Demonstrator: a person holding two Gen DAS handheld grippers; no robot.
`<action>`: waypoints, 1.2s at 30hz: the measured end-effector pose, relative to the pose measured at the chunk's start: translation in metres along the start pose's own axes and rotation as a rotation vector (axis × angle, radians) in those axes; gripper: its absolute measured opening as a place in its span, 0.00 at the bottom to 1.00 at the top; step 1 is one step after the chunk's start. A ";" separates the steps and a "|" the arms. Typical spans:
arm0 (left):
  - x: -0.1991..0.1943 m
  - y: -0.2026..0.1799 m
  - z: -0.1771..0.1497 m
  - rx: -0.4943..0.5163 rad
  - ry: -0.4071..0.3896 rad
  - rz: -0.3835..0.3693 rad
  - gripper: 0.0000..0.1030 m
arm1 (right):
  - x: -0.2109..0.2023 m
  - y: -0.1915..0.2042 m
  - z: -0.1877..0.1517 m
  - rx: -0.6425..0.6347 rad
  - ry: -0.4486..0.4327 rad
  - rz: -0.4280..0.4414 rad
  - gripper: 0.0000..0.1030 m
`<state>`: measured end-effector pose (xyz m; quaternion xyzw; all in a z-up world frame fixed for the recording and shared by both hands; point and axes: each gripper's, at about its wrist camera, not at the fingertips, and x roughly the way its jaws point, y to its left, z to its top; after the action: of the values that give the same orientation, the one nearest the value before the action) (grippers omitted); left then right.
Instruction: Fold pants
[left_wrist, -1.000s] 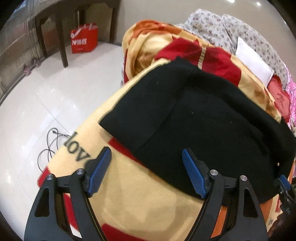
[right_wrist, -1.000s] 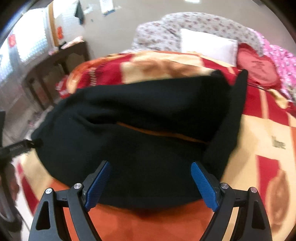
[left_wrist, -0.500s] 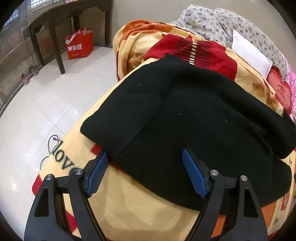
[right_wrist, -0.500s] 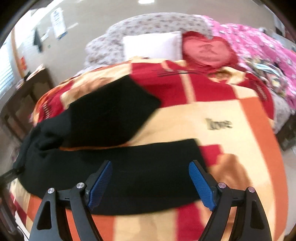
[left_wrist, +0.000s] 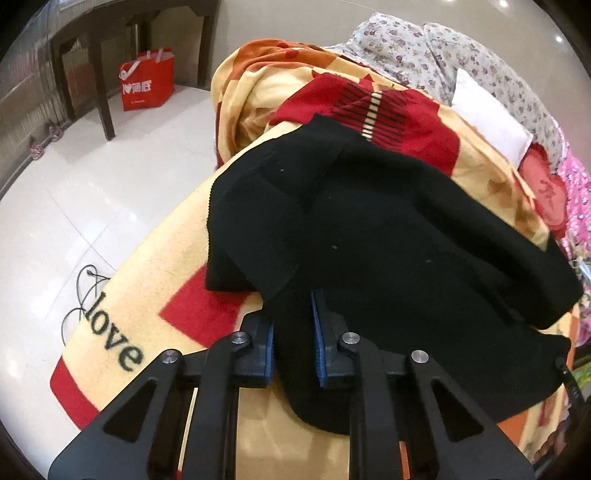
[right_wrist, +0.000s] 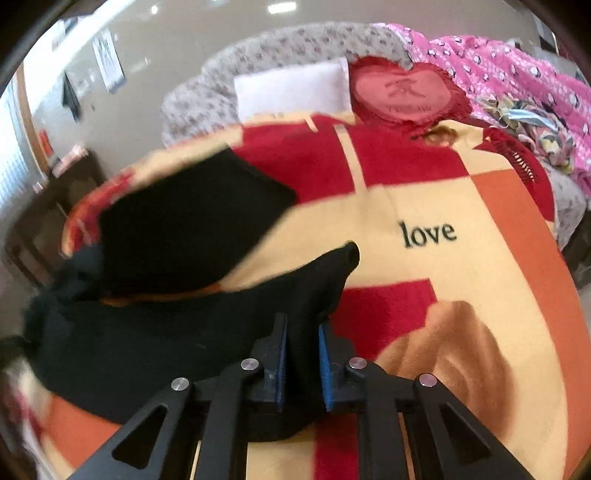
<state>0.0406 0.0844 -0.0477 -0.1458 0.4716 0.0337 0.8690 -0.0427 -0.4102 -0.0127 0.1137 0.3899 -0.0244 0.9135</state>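
Left wrist view: left gripper (left_wrist: 292, 334), angled downward, jaws just closed on near edge of black pants (left_wrist: 388, 240) lying on blanket (left_wrist: 147, 302). Right gripper (right_wrist: 303, 363), likewise tilted, just clamped on another pants edge.

Left gripper (left_wrist: 293, 334) & right gripper (right_wrist: 303, 363): matte black plastic frames w/ triangular cut-outs in each arm, two round silver screw heads per side near the finger bases. Fingers (left_wrist: 320, 332) carry blue ribbed pads on their inner faces, set in black holders. No cables, markings or sleeves visible in either wrist view.
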 end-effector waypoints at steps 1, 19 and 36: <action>-0.006 -0.001 0.000 0.003 -0.006 -0.007 0.13 | -0.014 -0.001 0.003 -0.002 -0.024 0.009 0.13; -0.044 0.028 -0.018 0.100 0.039 0.020 0.35 | -0.047 0.007 0.020 -0.091 0.021 -0.056 0.40; 0.001 0.009 0.033 0.205 0.022 0.133 0.37 | 0.122 0.301 0.100 -0.695 0.249 0.591 0.50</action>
<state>0.0660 0.1020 -0.0333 -0.0249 0.4907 0.0411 0.8700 0.1530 -0.1347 0.0237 -0.0905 0.4325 0.3823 0.8116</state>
